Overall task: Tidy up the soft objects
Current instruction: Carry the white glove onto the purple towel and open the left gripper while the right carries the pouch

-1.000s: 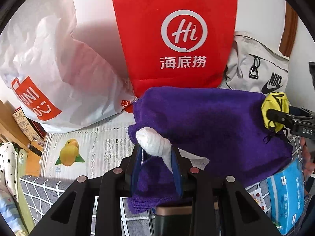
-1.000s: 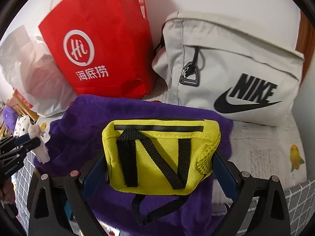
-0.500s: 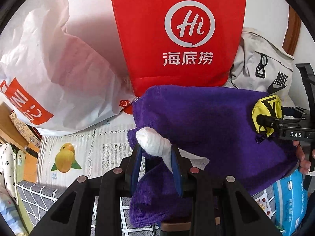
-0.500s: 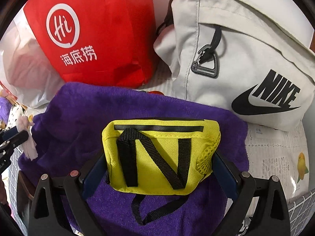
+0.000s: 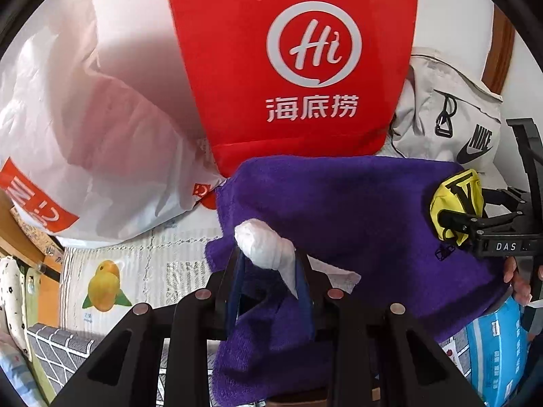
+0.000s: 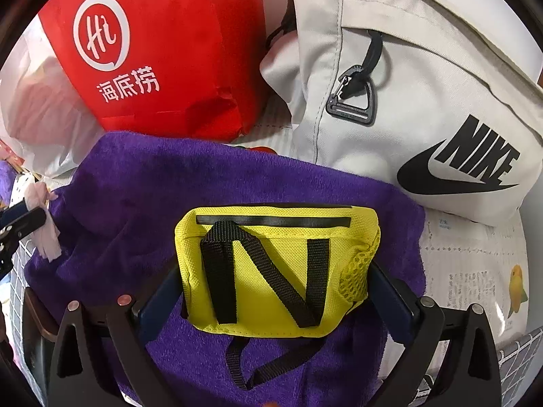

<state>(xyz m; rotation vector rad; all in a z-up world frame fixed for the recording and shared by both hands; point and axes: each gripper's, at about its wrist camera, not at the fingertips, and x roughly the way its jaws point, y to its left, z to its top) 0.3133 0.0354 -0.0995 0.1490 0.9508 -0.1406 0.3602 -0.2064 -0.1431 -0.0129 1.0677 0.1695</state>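
A twisted white plastic bundle (image 5: 264, 249) sits between the fingers of my left gripper (image 5: 269, 271), which is shut on it. A purple towel (image 5: 339, 210) spreads beneath both grippers; a fold of it hangs between the left fingers, and I cannot tell whether it is pinched too. My right gripper (image 6: 276, 291) is shut on a yellow pouch (image 6: 271, 271) with black straps, held just over the towel (image 6: 152, 196). In the left wrist view, that pouch (image 5: 454, 203) and the right gripper (image 5: 475, 224) appear at the right edge. The left gripper (image 6: 23, 220) and bundle (image 6: 42, 234) show at the right wrist view's left edge.
A red paper bag (image 5: 298, 68) stands behind the towel, with a white plastic bag (image 5: 85, 135) to its left and a grey Nike bag (image 6: 424, 101) to its right. A fruit-print cover (image 5: 105, 285) lies below. A blue package (image 5: 495, 339) and a person's fingers (image 5: 516, 274) are at lower right.
The right gripper with the yellow pouch has come lower and closer to the red bag and the Nike bag. The left gripper has edged toward the red bag. Both grips are unchanged.
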